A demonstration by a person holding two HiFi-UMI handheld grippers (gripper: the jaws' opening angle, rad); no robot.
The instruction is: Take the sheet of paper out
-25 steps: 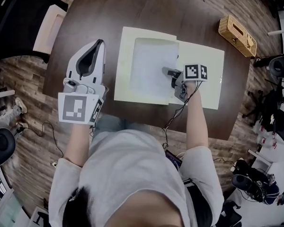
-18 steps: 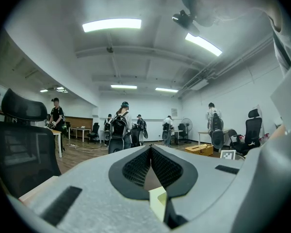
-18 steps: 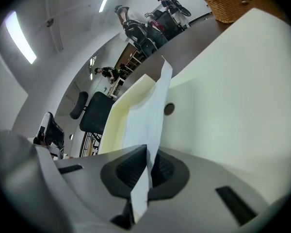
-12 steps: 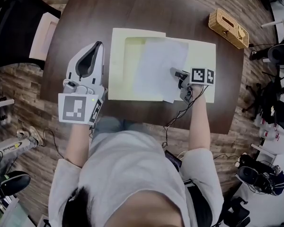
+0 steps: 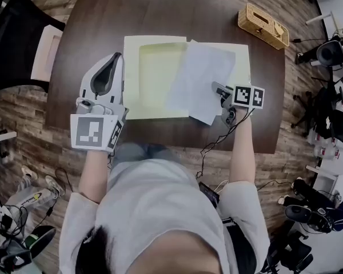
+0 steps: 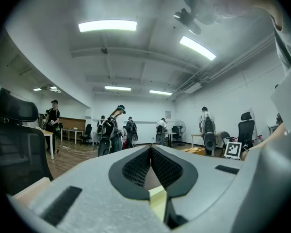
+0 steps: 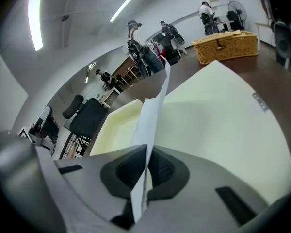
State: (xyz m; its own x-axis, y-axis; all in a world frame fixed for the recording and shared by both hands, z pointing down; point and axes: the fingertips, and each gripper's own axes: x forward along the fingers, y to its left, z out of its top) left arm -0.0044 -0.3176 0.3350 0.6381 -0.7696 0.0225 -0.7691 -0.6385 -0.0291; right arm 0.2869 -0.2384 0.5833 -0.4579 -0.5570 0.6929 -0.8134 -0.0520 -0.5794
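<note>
We see a matt paper sheet (image 5: 200,81) and a smooth folder (image 5: 154,73). The table (image 5: 160,10) is wood, the basket (image 5: 262,24) wicker.

Wicker basket (image 5: 262,25) near the far right edge of the dark round table (image 5: 160,10); black office chair (image 5: 14,41) at its left.

The sheet of paper (image 5: 201,81) was seen as plain white with a faint bluish cast, set against a pale yellow folder (image 5: 154,73). The table (image 5: 160,10) was done in dark brown, and the floor (image 5: 23,124) in streaky grey-brown wood planks. A tan woven pattern was spotted on the basket (image 5: 262,25). Light grey shells and black, finely gridded pads were noted on the left gripper (image 5: 119,56) and right gripper (image 5: 215,85), both fitted with black-and-white square markers. A light grey shirt (image 5: 160,210) was worn.
</note>
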